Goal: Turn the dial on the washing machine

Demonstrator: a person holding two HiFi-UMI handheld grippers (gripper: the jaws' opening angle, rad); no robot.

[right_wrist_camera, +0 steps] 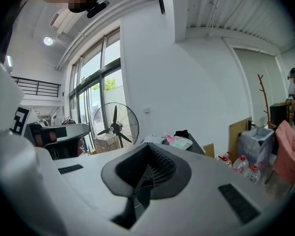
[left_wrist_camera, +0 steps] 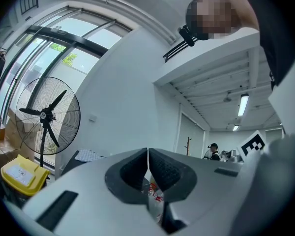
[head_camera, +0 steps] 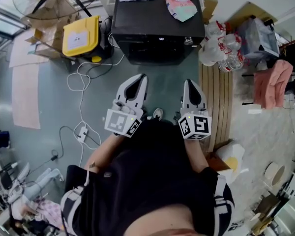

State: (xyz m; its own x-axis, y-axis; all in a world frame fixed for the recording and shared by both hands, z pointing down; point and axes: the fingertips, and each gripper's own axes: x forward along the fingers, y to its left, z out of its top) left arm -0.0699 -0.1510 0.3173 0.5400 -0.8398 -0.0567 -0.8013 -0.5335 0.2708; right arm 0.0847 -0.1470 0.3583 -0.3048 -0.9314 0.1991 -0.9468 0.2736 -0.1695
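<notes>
When looking down from the head view, see one black, box-shaped washing machine (head_camera: 157,28) on the floor, straight ahead and well apart from both grippers. Spot one small round silver dial (head_camera: 188,41) on its near edge, towards the right. Count two grippers: left gripper (head_camera: 140,77) and right gripper (head_camera: 189,82), side by side, both pointing at the machine and touching nothing. Count also one yellow-lidded plastic bin (head_camera: 81,36) left of the machine, one white cable (head_camera: 81,90) looping over the floor, and a heap of clear plastic bottles (head_camera: 221,48) on the right, too bunched up to count.

Going on to the left gripper view, find the jaws shut tip to tip, with nothing held. See one big black standing fan (left_wrist_camera: 46,114) by the window.

Going on to the right gripper view, find these jaws pressed together too, and empty. See one fan again, with the machine's top far off.

Could go wrong by reaching in with jaws shut: would likely just bump the dial, not fit round it. Better to open first. Could also slip off by grabbing the dial off its middle.
</notes>
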